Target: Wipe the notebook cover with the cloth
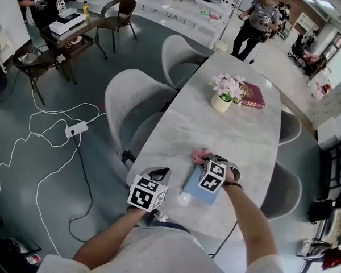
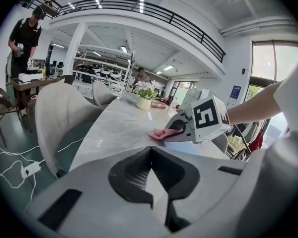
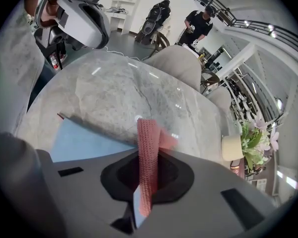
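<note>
- While the right gripper (image 1: 204,161) hovers over the near end of the table (image 1: 227,129), its jaws are clamped tight on a strip of cloth (image 3: 148,152). The strip stands up out of the narrow gap between them.
- Cloth: pink, coarse knit, bunched at the free end.
- Notebook (image 1: 200,187): plain light-blue cover, dark reddish edge at one corner. It lies flat at the table's near edge, just under the right gripper.
- The cloth's free end sits at the notebook's far edge, partly over bare marble. Whether it actually touches the cover isn't clear from these angles.
- Left gripper (image 1: 161,173): jaws pressed together, nothing between them. It is held at the table's near-left edge, just beside the notebook and not touching it.
- Counts: one notebook, one cloth, two grippers.
- Far end of the table: one flower pot (image 1: 221,101) with pink blooms, and one red book (image 1: 252,95) lying just beside it.
- Four grey chairs (image 1: 133,101) at the table, two per long side.
</note>
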{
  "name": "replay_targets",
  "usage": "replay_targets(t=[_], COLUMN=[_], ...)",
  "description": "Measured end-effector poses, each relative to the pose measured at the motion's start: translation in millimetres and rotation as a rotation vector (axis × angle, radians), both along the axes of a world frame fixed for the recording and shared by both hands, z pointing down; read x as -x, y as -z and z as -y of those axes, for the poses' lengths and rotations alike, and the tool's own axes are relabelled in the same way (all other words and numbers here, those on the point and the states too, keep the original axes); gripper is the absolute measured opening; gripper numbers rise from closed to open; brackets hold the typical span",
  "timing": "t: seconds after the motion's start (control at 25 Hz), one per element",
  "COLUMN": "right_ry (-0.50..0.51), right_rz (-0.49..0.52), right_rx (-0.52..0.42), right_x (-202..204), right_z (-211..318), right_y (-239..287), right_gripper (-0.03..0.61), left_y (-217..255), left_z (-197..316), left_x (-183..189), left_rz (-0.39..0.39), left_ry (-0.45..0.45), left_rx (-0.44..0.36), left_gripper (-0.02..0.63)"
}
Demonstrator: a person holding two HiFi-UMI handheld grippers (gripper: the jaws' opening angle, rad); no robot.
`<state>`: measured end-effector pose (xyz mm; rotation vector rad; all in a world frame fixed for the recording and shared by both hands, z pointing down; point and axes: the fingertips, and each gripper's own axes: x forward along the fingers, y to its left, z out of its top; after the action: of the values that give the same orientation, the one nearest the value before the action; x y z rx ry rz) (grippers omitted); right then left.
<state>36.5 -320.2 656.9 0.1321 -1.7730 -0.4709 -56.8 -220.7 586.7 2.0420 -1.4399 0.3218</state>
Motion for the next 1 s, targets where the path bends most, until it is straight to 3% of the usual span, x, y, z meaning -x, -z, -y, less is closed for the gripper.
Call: replay_targets(t=[1.0], right_ry=[-0.027], right_rz=[0.043], right_rx=[0.02], right_x=[2.1], right_z=[-104.0], right_y=[1.3], right_gripper=[0.015], left_y=[9.5], left_z=[-44.7], left_x=[-23.6], left_rz=[0.007], left_ry=[-0.151], left_rx=[-0.023], left_gripper=[0.008])
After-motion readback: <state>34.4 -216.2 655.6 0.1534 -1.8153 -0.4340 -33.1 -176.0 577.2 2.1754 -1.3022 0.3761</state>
